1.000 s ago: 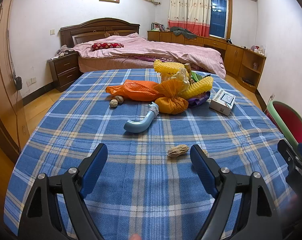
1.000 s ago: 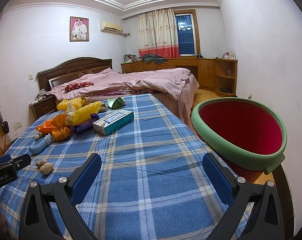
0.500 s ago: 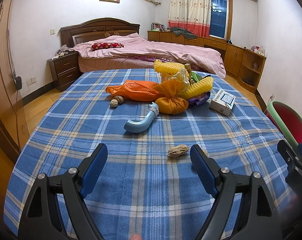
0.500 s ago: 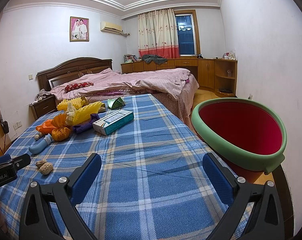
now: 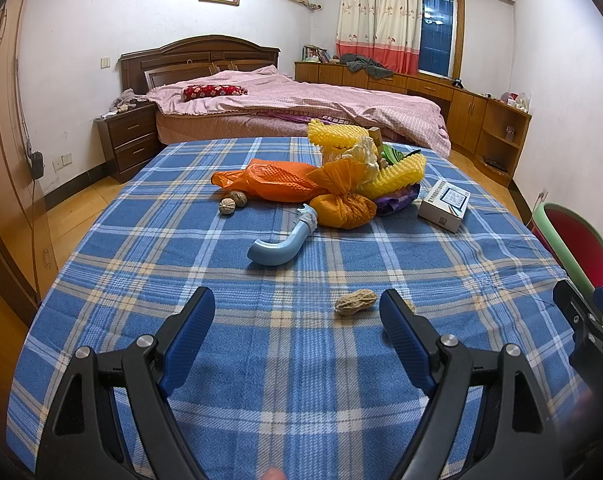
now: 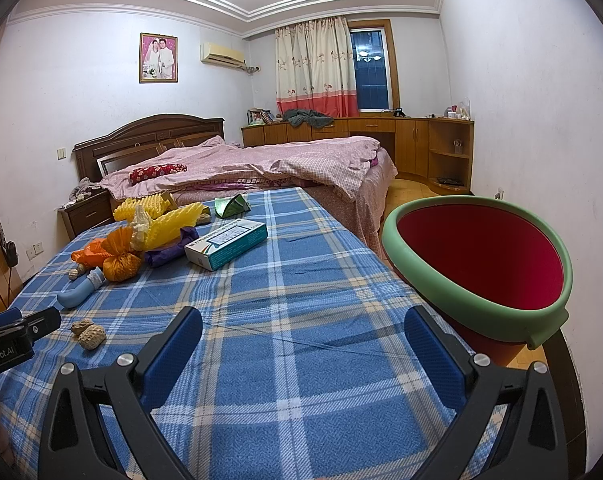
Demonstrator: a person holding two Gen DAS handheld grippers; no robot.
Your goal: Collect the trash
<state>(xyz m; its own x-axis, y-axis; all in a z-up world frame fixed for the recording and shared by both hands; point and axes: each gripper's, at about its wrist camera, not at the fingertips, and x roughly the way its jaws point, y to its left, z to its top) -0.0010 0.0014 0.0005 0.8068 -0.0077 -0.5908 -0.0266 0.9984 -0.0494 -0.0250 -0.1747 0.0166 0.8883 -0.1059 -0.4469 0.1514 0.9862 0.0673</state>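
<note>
- Blue plaid cloth (image 5: 285, 360) is sitting under both grippers.
- left gripper (image 5: 297, 320) is gaping wide, peanut (image 5: 355, 302) near, maybe touching, its finger.
- right gripper (image 6: 303, 340) is hanging wide, empty, beside the bin (image 6: 453, 296).

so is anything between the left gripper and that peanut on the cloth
Nothing visible blocks it. The left gripper is open and empty above bare blue plaid cloth, and the peanut lies just ahead, close to the inner side of its right finger. The blue curved handle and the trash pile sit farther back.
</note>
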